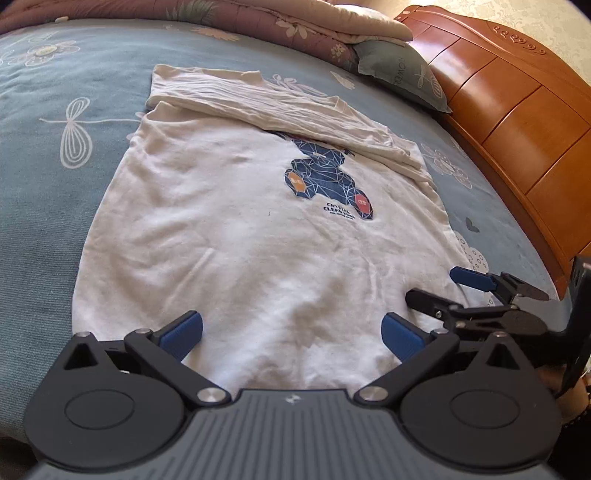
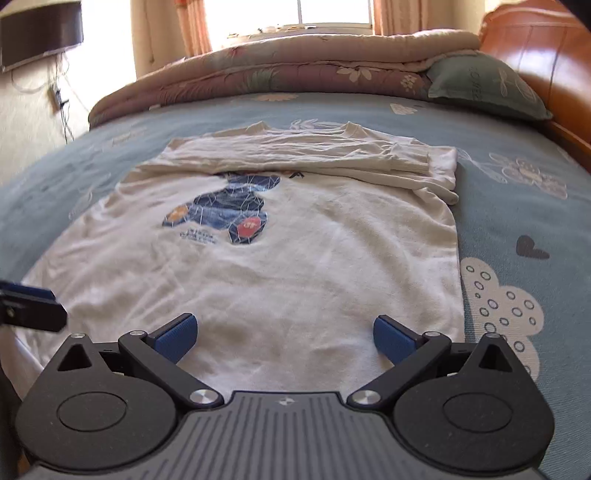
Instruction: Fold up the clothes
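At the bottom of the left wrist view: left gripper (image 1: 291, 334), jaws spread wide, blue pads (image 1: 183, 334) on either side of the near hem of the shirt. Nothing sits between the pads; whether they touch the cloth cannot be told.

At the lower right of the same view: right gripper (image 1: 436, 284), also spread, one blue pad low over the shirt's near right corner and the other out over the sheet. In the right wrist view it fills the bottom of the frame (image 2: 284, 338), jaws wide apart, empty, framing the near hem; a tip of the left gripper shows at the left edge.

Centre of both views: white T-shirt (image 1: 229, 236), laid flat on the bed, hem nearest, collar farthest. Blue geometric print (image 1: 325, 177) with two orange patches and a line of small lettering, in the upper middle of the cloth. Sleeves and upper part folded (image 1: 280, 107) across the chest in a wrinkled band, covering the top of the print.

Under the shirt: blue bedsheet (image 1: 44, 192) with white flower outlines.

Upper part of the frame: rolled floral quilt (image 2: 280, 74) across the far edge of the bed; grey-green pillow (image 2: 484, 86) at upper right, against an orange wooden headboard (image 1: 517, 96).

Top of the right wrist view: bright window (image 2: 295, 14) with curtains.
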Tool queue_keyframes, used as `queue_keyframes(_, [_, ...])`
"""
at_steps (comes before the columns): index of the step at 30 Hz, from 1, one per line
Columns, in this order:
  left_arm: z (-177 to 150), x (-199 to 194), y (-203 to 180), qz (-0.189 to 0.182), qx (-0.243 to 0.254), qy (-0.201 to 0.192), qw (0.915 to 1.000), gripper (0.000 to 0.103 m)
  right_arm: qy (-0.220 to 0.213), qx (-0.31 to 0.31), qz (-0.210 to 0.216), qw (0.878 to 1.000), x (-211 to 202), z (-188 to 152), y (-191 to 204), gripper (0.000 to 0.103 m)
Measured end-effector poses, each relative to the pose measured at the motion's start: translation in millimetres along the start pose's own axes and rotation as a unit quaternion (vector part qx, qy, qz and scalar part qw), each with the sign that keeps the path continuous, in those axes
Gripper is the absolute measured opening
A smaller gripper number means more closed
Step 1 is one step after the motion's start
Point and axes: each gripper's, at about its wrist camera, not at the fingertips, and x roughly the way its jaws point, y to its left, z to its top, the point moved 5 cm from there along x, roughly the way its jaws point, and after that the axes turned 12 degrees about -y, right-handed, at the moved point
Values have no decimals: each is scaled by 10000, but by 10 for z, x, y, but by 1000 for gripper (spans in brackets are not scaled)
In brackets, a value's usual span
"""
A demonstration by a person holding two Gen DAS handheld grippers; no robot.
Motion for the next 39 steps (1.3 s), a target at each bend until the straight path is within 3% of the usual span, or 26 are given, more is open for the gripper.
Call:
queue_keyframes(6, [736,182,205,-21,-331,-291,9990,102,-28,-130,-85,9999,-1,-28,8,103])
queue_keyframes(12, [1311,857,420,-154,-743,-408,9963,102,-33,-164,-108,9998,32,-14,13,103])
queue_keyframes(19, [1341,1148,931,-35,-1631,-634,9846,102,-10,-192,-56,9998,51,0,2,103])
queue_keyframes(21, [1410,1073,999,434,-1462,-749,9855,102,-7,-200,-47,9998,51,2,2,103])
queue_keyframes(23, [1492,1026,1032,603,-1423,-884,9840,102,-9,-205,-43,9998,51,3,2,103])
queue_keyframes(24, [1534,1014,1044,594,-1453,-921,9833,102,-7,-205,-43,9998,52,4,2,103])
queue_keyframes(26, [1592,1054,994,184,-1662,-871,9821,102,-4,-206,-42,9998,53,5,0,103])
queue_keyframes(29, [1613,1195,841,-149,-1550,-763,9848,102,-10,-211,-39,9998,50,5,-1,103])
queue_keyframes(32, [1594,1374,861,163,-1440,-601,9876,102,-29,-219,-34,9997,52,3,3,103])
queue_keyframes(36, [1631,1328,964,372,-1673,-685,9828,101,-53,-225,-25,9997,52,-2,3,103])
queue_keyframes(39, [1686,1122,802,547,-1137,-715,9894,101,-67,-227,-22,9997,54,-2,2,103])
